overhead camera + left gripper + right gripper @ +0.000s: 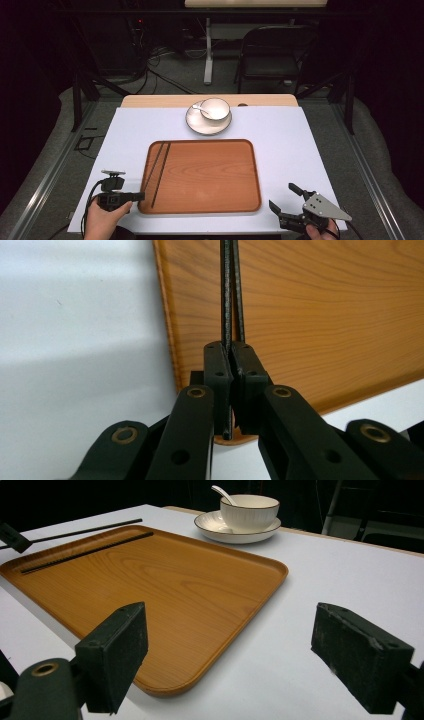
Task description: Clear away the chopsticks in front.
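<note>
Two black chopsticks are at the left side of a wooden tray point(210, 175). My left gripper point(141, 196) at the tray's front left corner is shut on the near end of one chopstick point(153, 167); in the left gripper view point(231, 352) that stick point(226, 300) runs out from between the pads over the tray point(325, 315). The second chopstick point(159, 175) lies on the tray beside it point(239, 305). The right gripper view shows the held stick point(90, 528) raised above the rim and the other point(85, 552) flat on the wood. My right gripper point(282, 196) stands open off the tray's front right corner, nothing between its jaws point(232, 645).
A white bowl point(216, 107) with a spoon point(200, 109) sits on a saucer point(208, 127) behind the tray's far edge. The white mat point(290, 150) extends around the tray. A chair point(275, 55) and table legs stand beyond the table.
</note>
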Demonstrator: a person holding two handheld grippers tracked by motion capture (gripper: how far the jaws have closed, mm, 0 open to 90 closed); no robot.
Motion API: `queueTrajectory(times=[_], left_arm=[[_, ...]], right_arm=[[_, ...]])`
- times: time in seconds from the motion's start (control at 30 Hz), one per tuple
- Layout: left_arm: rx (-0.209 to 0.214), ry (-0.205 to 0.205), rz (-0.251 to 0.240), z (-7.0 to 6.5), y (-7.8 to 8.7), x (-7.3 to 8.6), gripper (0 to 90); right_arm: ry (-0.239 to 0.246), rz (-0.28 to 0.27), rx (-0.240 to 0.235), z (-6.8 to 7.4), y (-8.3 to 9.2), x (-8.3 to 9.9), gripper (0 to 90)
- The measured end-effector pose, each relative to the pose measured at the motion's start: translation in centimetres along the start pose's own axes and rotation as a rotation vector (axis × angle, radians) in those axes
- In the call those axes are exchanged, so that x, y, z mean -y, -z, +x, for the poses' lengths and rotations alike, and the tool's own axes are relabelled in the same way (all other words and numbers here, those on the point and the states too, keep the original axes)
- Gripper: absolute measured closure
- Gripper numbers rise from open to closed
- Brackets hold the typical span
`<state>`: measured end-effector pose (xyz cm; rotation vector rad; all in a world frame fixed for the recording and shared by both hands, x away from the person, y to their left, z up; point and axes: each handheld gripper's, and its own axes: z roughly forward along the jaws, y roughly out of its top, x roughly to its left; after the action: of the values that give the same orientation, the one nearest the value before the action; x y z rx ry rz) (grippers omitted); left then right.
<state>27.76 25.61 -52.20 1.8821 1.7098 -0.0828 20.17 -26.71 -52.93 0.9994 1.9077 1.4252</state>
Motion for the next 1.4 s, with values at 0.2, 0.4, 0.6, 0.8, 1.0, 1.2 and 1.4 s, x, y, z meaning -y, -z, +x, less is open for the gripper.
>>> queueTrajectory(times=[0.2, 0.4, 0.6, 0.8, 1.0, 1.2, 1.4], left_arm=[[-0.023, -0.004, 0.012, 0.0, -0.6, -0.4, 86.9], [-0.029, -0.003, 0.016, -0.2, -0.9, -0.6, 86.8], [-0.039, -0.007, 0.029, -0.3, -1.1, -0.8, 86.7], [-0.056, -0.01, 0.028, -0.3, -1.2, -0.9, 86.5], [-0.056, -0.012, 0.021, -0.4, -1.3, -0.7, 86.4], [-0.053, -0.009, 0.024, -0.3, -1.2, -0.7, 85.3], [-0.048, -0.01, 0.015, -0.3, -1.1, -0.7, 83.5]], right_arm=[[-0.001, -0.002, 0.001, 0.0, 0.0, 0.0, 14.5], [0.002, -0.003, 0.001, 0.0, 0.1, 0.0, 14.5], [0.002, -0.004, 0.001, 0.0, 0.1, 0.0, 14.5], [0.001, -0.004, 0.001, 0.1, 0.1, 0.0, 14.5], [0.0, -0.005, 0.002, 0.1, 0.1, 0.0, 14.5], [-0.001, -0.005, 0.001, 0.1, 0.1, 0.0, 14.5], [0.0, -0.003, 0.001, 0.1, 0.1, 0.0, 14.5]])
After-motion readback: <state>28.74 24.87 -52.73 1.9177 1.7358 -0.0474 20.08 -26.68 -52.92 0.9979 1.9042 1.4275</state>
